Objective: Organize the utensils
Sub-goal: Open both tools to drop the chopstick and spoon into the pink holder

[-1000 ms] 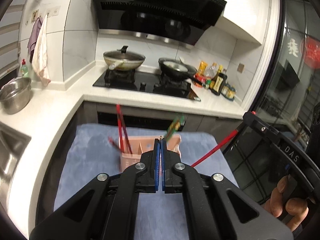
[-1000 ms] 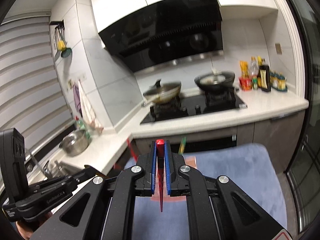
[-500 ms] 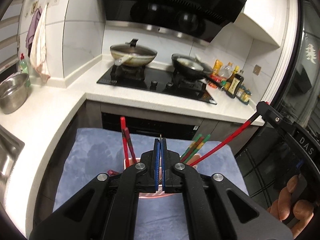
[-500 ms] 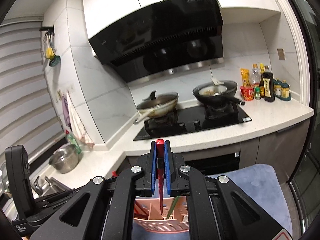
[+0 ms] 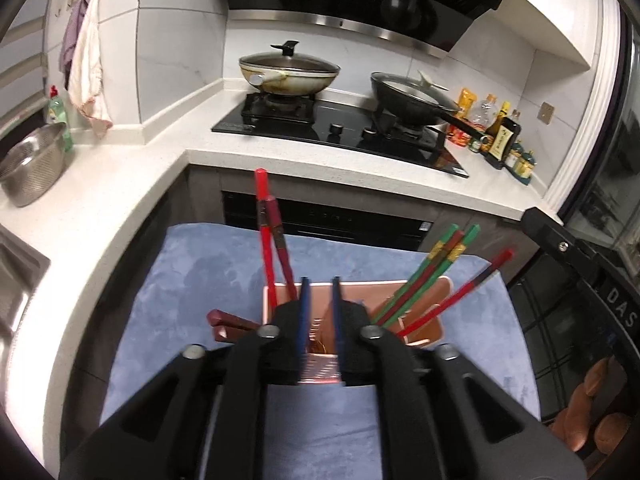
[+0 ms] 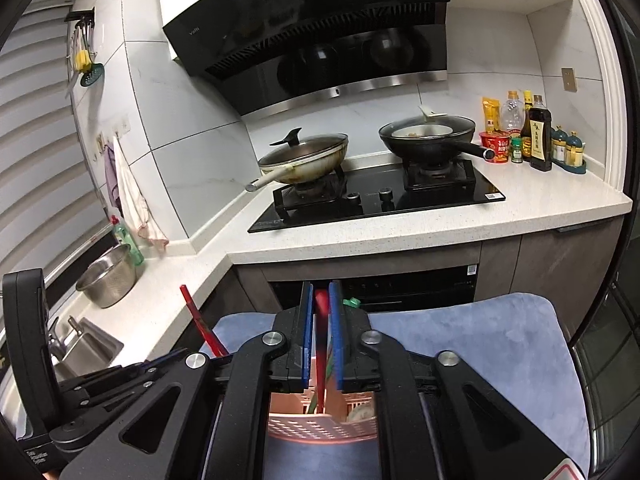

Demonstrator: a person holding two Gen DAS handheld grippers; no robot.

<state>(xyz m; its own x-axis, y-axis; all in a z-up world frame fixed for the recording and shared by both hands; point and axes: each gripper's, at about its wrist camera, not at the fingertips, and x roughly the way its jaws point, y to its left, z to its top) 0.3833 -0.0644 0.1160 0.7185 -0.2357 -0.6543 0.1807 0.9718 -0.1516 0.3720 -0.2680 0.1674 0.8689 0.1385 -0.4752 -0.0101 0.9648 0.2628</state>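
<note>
Off to the left of my left claw the white counter edge curves close along the blue mat, so sideways room there is narrow. Two dark red chopstick ends lie flat just left of my left finger. Above them a red chopstick pair stands tilted in the left compartment of the pink utensil holder. My left claw hangs open over the holder's middle compartment with nothing between its blue pads; the holder's near wall sits directly under my fingertips. To the right of that claw, green-and-red chopsticks lean outward from the right compartment, and one red chopstick slants toward the mat's right edge.

My right claw hovers above the same holder with its pads parted a little around a red chopstick; whether they touch it I cannot tell. Its lower end dips inside the holder rim. Right of this claw the mat stretches bare to its rounded far corner.
</note>
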